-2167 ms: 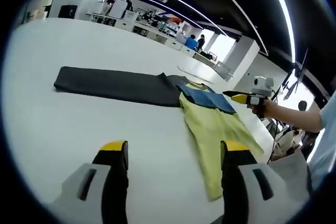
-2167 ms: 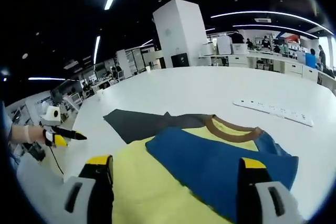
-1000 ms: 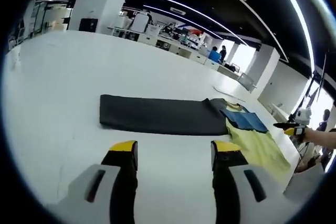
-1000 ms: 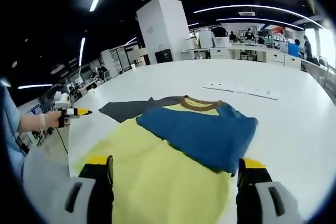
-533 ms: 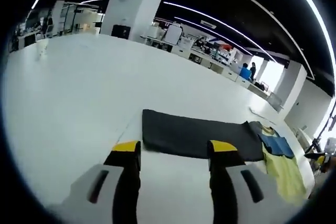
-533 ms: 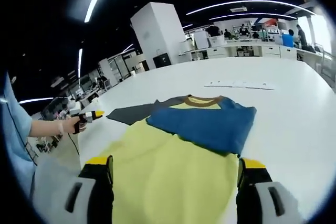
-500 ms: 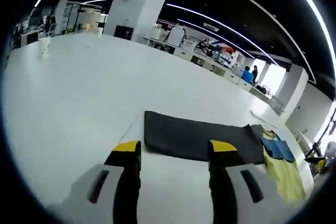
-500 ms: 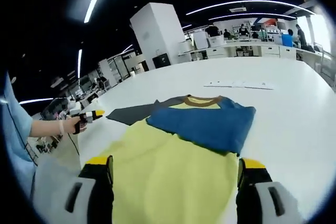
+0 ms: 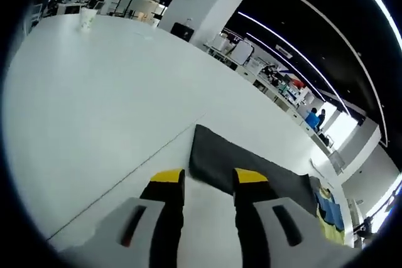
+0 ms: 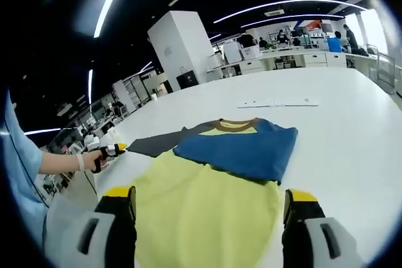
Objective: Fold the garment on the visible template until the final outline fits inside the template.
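Note:
A yellow T-shirt (image 10: 207, 199) with a brown collar lies flat on the white table (image 10: 352, 130), with a blue part (image 10: 242, 149) folded across its chest. My right gripper (image 10: 210, 202) hovers open over the yellow hem, nothing between its jaws. The dark grey template mat (image 10: 157, 144) sticks out beyond the shirt. In the left gripper view the template mat (image 9: 251, 167) runs off to the right, where the T-shirt (image 9: 328, 213) shows small. My left gripper (image 9: 209, 179) points at the mat's near end, jaws narrowed with an empty gap. A hand holds the left gripper (image 10: 115, 149) beside the mat.
A long white strip (image 10: 276, 102) lies on the table behind the shirt. A paper cup (image 9: 88, 18) stands far off near the table's edge. A thin seam (image 9: 125, 183) crosses the white table (image 9: 94, 105). The person's blue sleeve (image 10: 19, 174) is at the left.
The left gripper view has swung along the template to its far end, and the left jaws have come closer together. The right gripper view has drawn back a little; the shirt lies unchanged.

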Motion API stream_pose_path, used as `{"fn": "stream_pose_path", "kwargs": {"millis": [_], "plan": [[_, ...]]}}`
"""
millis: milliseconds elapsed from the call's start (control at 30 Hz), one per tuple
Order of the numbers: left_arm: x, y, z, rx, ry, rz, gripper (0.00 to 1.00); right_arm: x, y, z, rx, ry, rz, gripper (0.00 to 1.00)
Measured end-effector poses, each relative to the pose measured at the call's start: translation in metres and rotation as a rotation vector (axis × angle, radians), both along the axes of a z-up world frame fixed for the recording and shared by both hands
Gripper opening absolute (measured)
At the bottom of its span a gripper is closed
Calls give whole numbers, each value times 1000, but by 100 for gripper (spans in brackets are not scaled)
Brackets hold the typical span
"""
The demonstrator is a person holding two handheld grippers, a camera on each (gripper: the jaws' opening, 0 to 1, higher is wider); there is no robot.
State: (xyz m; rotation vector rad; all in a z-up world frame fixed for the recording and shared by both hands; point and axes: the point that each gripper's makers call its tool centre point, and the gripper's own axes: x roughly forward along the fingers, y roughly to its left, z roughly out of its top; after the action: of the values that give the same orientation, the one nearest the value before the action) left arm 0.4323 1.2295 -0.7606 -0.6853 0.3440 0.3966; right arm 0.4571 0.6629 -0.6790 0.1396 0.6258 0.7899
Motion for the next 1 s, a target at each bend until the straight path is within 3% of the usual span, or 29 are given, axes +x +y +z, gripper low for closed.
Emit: {"fn": "stream_pose_path", "kwargs": {"millis": [200,367,467,667,767,1000], "plan": [[5,5,0,-70,-37,61,16,0,-3,-5,-26,0,6,99],[7,5,-9,-108,-14,70,1,2,-2,-6,-15,7,-7,97],[9,4,-3,-140,-58,85,0,1,-1,-4,-13,1,-2,98],[23,-16,43,-188,-246,-11,0,-2,-2,-9,-22,9,1,97],[33,-39,72,-204,-326,-116,0,-4,0,-11,-25,11,9,97],[61,-103,124,-220,-415,-332,0,-4,5,-11,-18,4,21,97]]}}
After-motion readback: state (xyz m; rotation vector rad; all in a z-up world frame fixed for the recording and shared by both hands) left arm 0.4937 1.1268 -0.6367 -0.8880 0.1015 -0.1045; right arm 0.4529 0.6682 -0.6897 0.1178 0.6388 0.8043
